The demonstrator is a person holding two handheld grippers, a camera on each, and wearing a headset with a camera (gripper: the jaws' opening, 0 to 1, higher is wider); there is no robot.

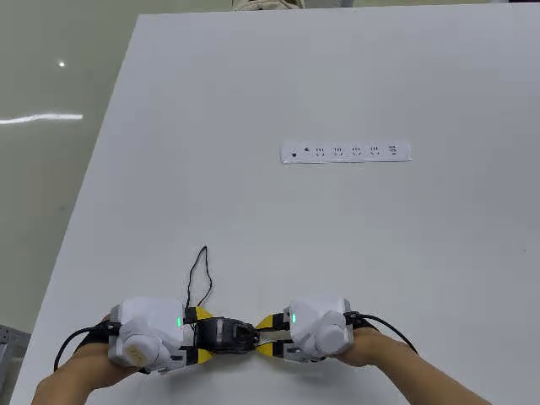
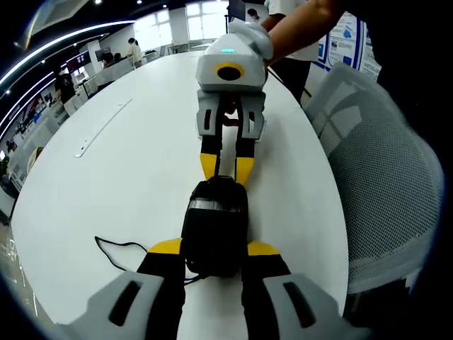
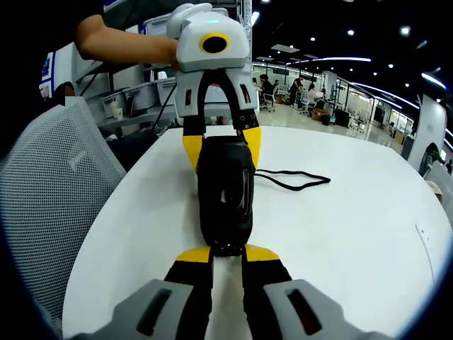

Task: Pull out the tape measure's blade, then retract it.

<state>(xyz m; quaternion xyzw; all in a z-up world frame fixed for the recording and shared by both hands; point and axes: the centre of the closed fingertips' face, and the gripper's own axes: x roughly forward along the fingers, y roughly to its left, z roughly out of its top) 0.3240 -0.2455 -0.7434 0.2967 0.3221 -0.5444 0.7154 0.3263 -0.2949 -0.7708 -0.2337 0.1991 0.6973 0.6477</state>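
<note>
The two claws lie level, low at the near edge of the desk (image 1: 337, 236), pointing at each other. The left claw (image 1: 204, 335) is clamped across the black tape measure (image 1: 226, 333), which rests on the desk between them. The right claw (image 1: 268, 335) is pinched almost closed on the blade tip (image 3: 226, 248), right at the tape measure's mouth. A thin black strap (image 1: 199, 274) trails away across the desk.

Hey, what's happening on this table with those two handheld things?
A person holds a gripper in each hand over a white table. The left gripper clamps the body of a black tape measure. The right gripper faces it, apparently pinched on the blade tip at the case mouth. The blade looks hardly pulled out yet. The tape's black wrist cord trails on the table.
</note>
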